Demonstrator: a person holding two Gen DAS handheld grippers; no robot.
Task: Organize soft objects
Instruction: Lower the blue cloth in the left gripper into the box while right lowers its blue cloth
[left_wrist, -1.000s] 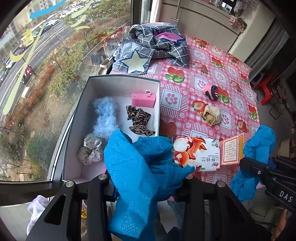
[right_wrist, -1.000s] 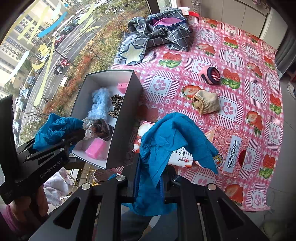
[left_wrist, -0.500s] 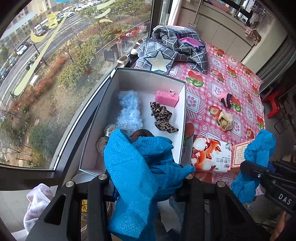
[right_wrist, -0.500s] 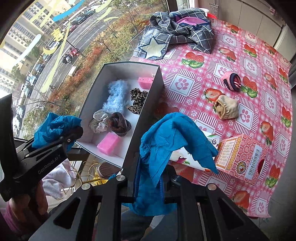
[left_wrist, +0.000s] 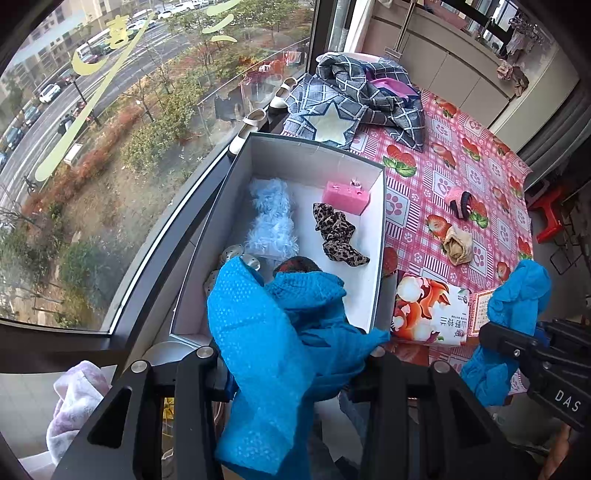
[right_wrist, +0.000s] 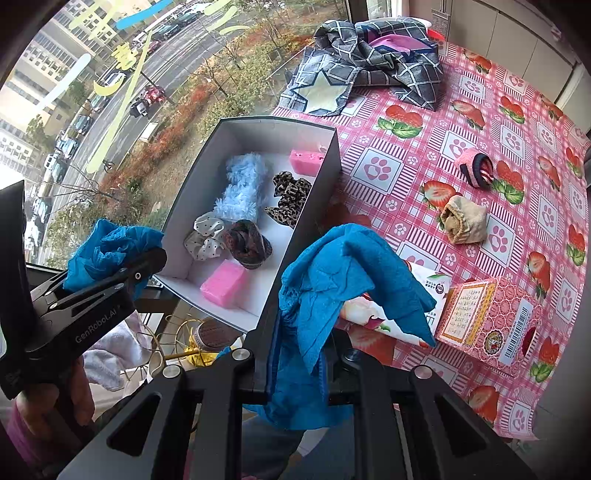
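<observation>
Left tongs (left_wrist: 291, 354) and right tongs (right_wrist: 299, 354) each clenched on the blue cloth (left_wrist: 273, 332), near the desk's (right_wrist: 424, 147) window-side edge.

Box partly free, table mostly free

We see bare floor at the near right of the box (left_wrist: 376, 236); its tall walls, and the packets (right_wrist: 487, 317) nearby, block us.

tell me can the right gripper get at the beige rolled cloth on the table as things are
Probably not yet. The way to the beige rolled cloth looks free, but the right gripper is shut on the blue cloth, so it would have to drop that first.
</observation>
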